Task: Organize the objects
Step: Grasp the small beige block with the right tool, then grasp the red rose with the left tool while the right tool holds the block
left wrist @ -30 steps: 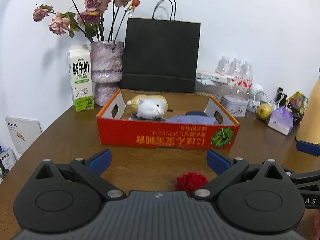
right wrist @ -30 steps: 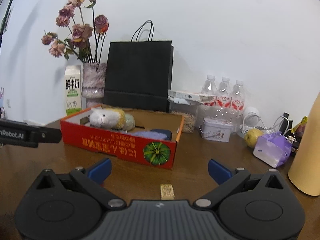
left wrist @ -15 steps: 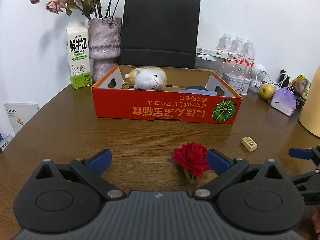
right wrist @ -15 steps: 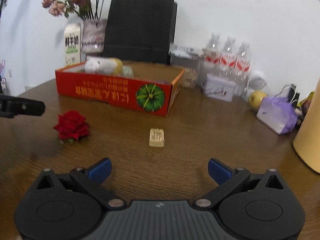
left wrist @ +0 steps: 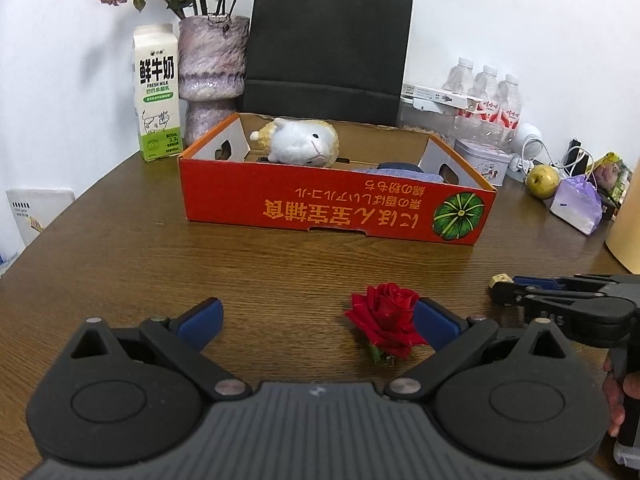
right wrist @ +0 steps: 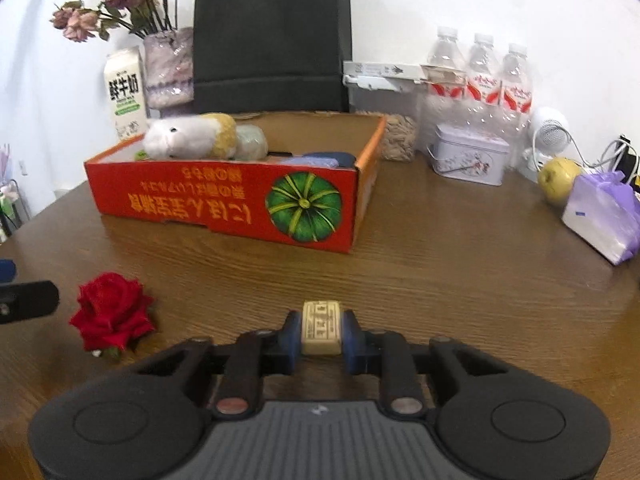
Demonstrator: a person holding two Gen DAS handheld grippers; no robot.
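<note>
1. The left gripper (left wrist: 318,318) sits low over the near table (left wrist: 120,264), tilted down toward the far wall, its jaws spread wide and holding nothing.
2. The rose (left wrist: 385,320) lies on the table between those jaws, just beside the right-hand finger (left wrist: 434,322), well clear of the left one.
3. Beyond it stands the red box (left wrist: 332,204), with a plush sheep (left wrist: 300,147) inside at its left end.
4. The right gripper (right wrist: 321,330) is also angled down, close to the table; its jaws have just been closing and now pinch a small cream block (right wrist: 321,327).
5. A hand (left wrist: 618,396) grips that tool's handle at the near right edge.
</note>
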